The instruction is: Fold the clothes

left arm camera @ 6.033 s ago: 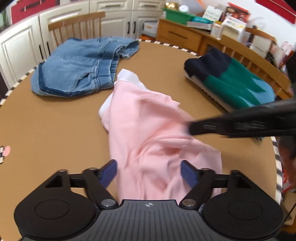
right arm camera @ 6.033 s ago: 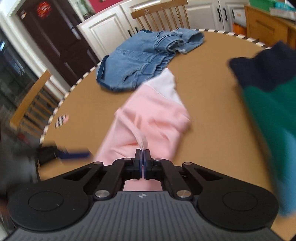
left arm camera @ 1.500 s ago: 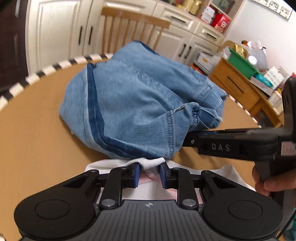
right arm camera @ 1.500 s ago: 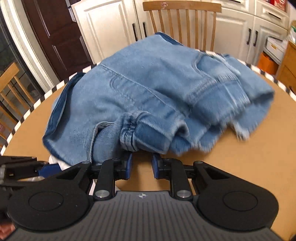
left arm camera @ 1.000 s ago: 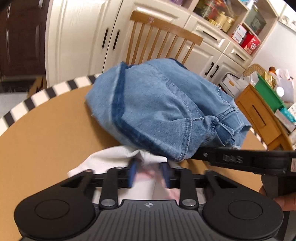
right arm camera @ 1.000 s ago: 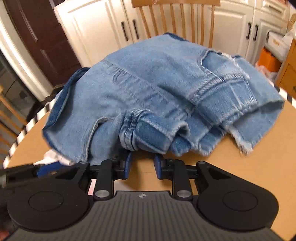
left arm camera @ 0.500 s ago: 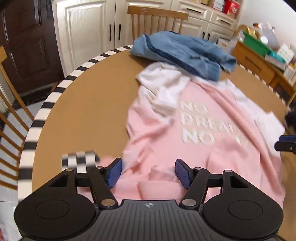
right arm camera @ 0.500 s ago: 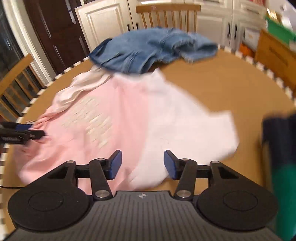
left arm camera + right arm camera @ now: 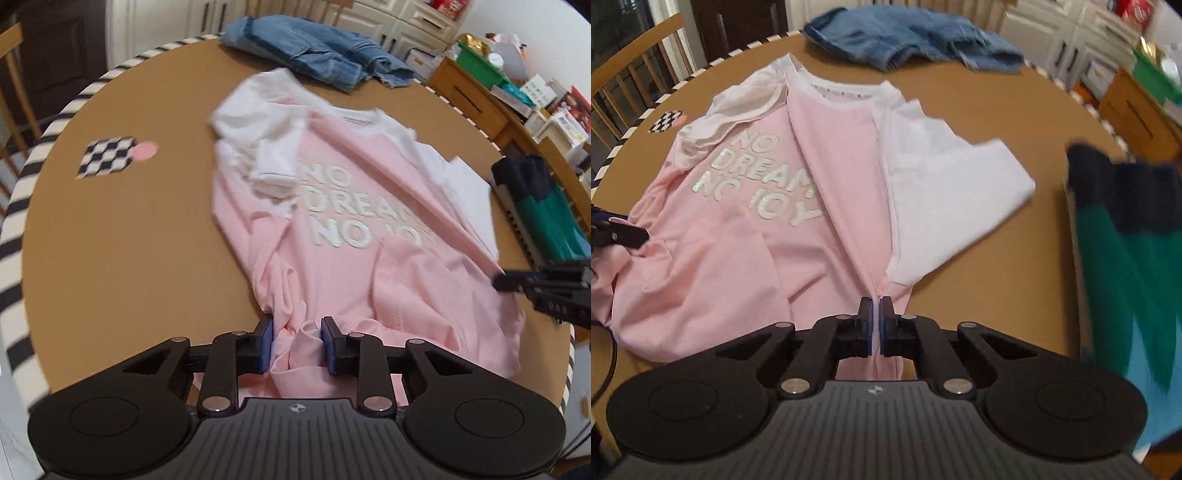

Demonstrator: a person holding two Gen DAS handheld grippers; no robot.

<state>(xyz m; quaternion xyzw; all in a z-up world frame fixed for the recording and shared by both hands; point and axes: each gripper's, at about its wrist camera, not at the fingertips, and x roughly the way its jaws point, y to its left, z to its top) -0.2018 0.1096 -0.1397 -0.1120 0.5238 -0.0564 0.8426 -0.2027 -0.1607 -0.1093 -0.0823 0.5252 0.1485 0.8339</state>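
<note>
A pink T-shirt (image 9: 354, 206) with white sleeves and white lettering lies spread face up on the round brown table (image 9: 129, 236). It also shows in the right wrist view (image 9: 738, 236). My left gripper (image 9: 297, 341) has bunched hem fabric between its blue pads, jaws partly closed on it. My right gripper (image 9: 874, 321) is shut on the shirt's lower right hem. The right gripper's tip (image 9: 517, 282) shows at the right in the left wrist view.
Crumpled blue jeans (image 9: 314, 51) lie at the far table edge. A folded navy, green and blue garment (image 9: 1126, 236) sits at the right edge. A checkered marker with a pink dot (image 9: 110, 157) is on the left. Chairs and cabinets ring the table.
Both grippers were open over the spread shirt half a second ago. Now each has closed on the near hem, the right fully, the left around a bunch of fabric.
</note>
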